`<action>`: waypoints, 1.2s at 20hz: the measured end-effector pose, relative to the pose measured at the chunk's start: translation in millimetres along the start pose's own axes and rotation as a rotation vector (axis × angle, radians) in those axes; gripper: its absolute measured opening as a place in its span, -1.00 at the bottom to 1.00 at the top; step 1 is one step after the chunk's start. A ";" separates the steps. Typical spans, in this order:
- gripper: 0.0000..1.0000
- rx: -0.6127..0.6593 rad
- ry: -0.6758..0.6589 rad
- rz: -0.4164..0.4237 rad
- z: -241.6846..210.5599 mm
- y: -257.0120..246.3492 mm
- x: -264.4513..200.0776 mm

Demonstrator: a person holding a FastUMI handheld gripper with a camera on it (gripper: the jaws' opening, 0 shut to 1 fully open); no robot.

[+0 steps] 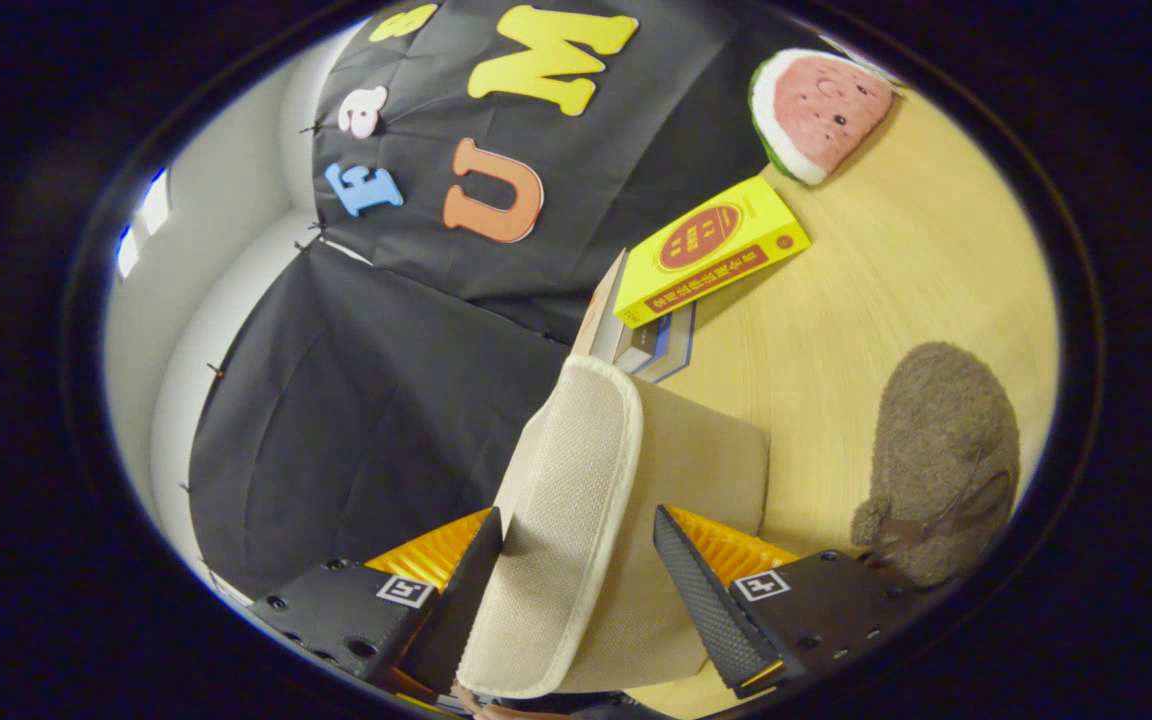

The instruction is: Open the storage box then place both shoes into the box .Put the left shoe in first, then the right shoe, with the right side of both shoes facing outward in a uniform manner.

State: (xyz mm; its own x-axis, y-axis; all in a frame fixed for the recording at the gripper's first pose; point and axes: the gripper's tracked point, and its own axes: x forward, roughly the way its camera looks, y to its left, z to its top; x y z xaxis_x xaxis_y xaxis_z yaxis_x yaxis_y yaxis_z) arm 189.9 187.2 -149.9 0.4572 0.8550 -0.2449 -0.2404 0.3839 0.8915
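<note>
Between the parted fingers (576, 560) sits the beige box lid (561, 500), whether gripped I cannot tell.

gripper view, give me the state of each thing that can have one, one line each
gripper: open, fingers either side of the lid
storage box lid: raised on edge, between the fingers
brown fuzzy shoe: on the table, outside the box
yellow book: closed, on top of other books
watermelon plush: lying on the table
</note>
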 end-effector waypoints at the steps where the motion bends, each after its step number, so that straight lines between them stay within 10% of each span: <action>1: 0.85 0.017 0.011 0.026 0.8 4.1 0.5; 19: -0.92 -0.081 -0.055 -0.194 11.9 29.1 -29.0; 24: -0.92 -0.115 -0.085 -0.181 13.6 79.1 -36.4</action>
State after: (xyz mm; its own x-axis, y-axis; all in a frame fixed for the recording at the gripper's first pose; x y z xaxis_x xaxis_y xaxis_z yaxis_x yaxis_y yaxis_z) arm 165.8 181.6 -65.3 0.5707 0.7381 -0.3598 -0.2421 0.5699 0.7852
